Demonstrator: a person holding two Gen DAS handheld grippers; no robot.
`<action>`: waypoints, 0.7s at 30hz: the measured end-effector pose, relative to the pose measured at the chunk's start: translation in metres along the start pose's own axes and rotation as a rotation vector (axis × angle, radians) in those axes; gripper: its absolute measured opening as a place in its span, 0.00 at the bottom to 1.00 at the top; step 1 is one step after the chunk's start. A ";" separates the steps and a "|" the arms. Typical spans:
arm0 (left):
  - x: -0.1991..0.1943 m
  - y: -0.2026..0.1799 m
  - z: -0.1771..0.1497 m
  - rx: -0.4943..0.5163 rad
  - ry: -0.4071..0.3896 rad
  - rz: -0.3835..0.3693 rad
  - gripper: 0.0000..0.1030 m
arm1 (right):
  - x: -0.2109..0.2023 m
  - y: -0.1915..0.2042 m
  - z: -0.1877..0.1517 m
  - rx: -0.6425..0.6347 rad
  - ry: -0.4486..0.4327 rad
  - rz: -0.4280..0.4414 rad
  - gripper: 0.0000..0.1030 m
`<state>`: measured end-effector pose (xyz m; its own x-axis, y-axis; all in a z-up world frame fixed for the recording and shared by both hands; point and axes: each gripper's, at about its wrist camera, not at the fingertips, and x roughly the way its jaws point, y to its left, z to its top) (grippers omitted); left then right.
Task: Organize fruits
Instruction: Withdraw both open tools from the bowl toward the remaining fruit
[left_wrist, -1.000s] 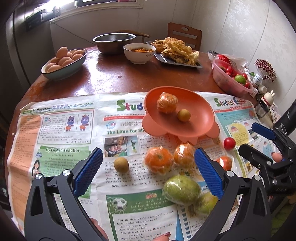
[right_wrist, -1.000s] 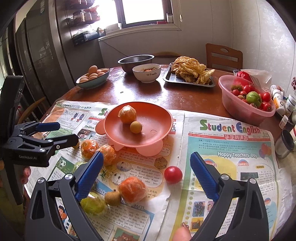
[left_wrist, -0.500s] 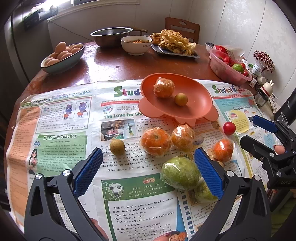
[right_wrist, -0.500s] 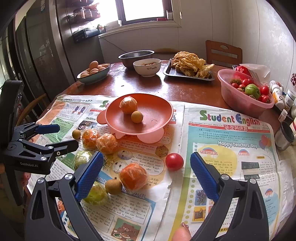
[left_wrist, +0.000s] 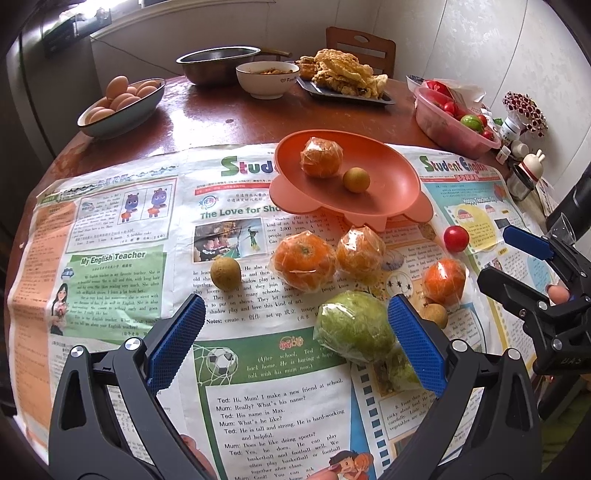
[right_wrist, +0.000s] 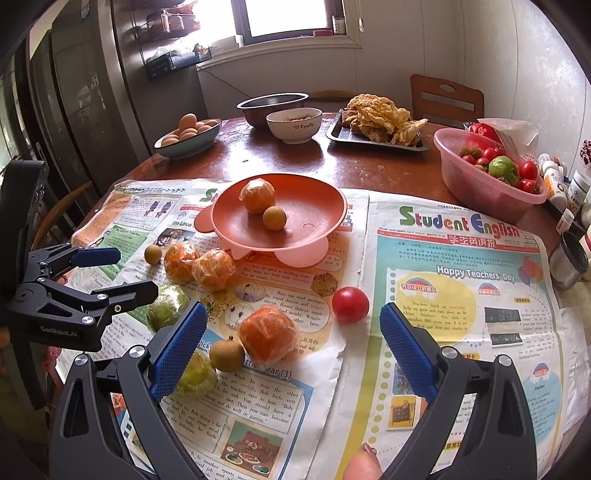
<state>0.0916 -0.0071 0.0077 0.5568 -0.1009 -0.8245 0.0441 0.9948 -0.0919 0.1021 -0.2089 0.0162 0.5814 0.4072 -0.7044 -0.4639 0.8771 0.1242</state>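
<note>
Both grippers hang over the newspaper-covered surface (left_wrist: 110, 229) with jaws spread wide and nothing between them. Ahead of the left gripper (left_wrist: 295, 347) lies a wrapped green pear (left_wrist: 354, 326), just beside its right pad. Beyond it two wrapped oranges (left_wrist: 304, 260) touch each other, with a small brown fruit (left_wrist: 225, 273) to their left. The right gripper (right_wrist: 291, 343) faces another wrapped orange (right_wrist: 267, 338), a brown fruit (right_wrist: 226, 355) touching it, and a red tomato (right_wrist: 350, 305) nearby. The orange plate (right_wrist: 314, 218) already carries one orange (right_wrist: 257, 195) and one small brown fruit (right_wrist: 274, 218).
</note>
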 end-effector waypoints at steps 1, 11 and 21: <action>0.000 -0.001 -0.001 0.001 0.001 -0.001 0.91 | 0.000 0.000 -0.001 -0.001 0.002 0.001 0.92; 0.005 -0.003 -0.004 0.000 0.020 -0.018 0.90 | 0.002 0.000 -0.006 0.003 0.015 -0.002 0.92; 0.010 -0.007 -0.007 0.008 0.034 -0.035 0.85 | 0.006 -0.002 -0.013 0.005 0.035 -0.005 0.92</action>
<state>0.0915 -0.0147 -0.0038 0.5263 -0.1364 -0.8393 0.0698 0.9906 -0.1173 0.0975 -0.2122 0.0027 0.5597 0.3941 -0.7290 -0.4578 0.8803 0.1243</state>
